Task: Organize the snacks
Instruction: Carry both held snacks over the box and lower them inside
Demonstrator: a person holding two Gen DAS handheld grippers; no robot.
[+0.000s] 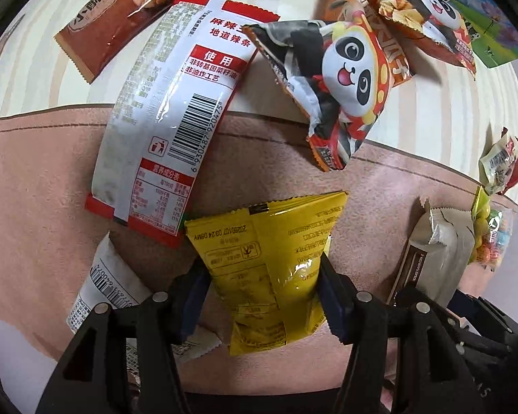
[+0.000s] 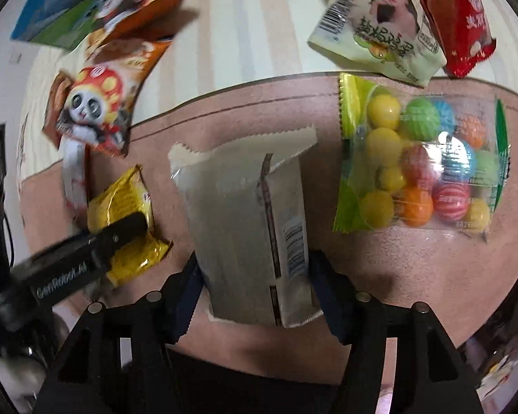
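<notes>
Left gripper (image 1: pixel 262 269) downward, astride yellow packet (image 1: pixel 266 265).

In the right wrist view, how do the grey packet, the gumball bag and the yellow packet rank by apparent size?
1. grey packet, though nearest the camera
2. gumball bag, looks close in size
3. yellow packet, clearly smallest

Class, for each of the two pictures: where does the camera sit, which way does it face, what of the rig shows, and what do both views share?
Left wrist: on the left gripper, facing down at a yellow packet between its fingers.
Right wrist: on the right gripper, facing down at a grey packet; the left gripper's finger shows.
Shared: yellow packet, grey packet, gumball bag, pink mat.
</notes>
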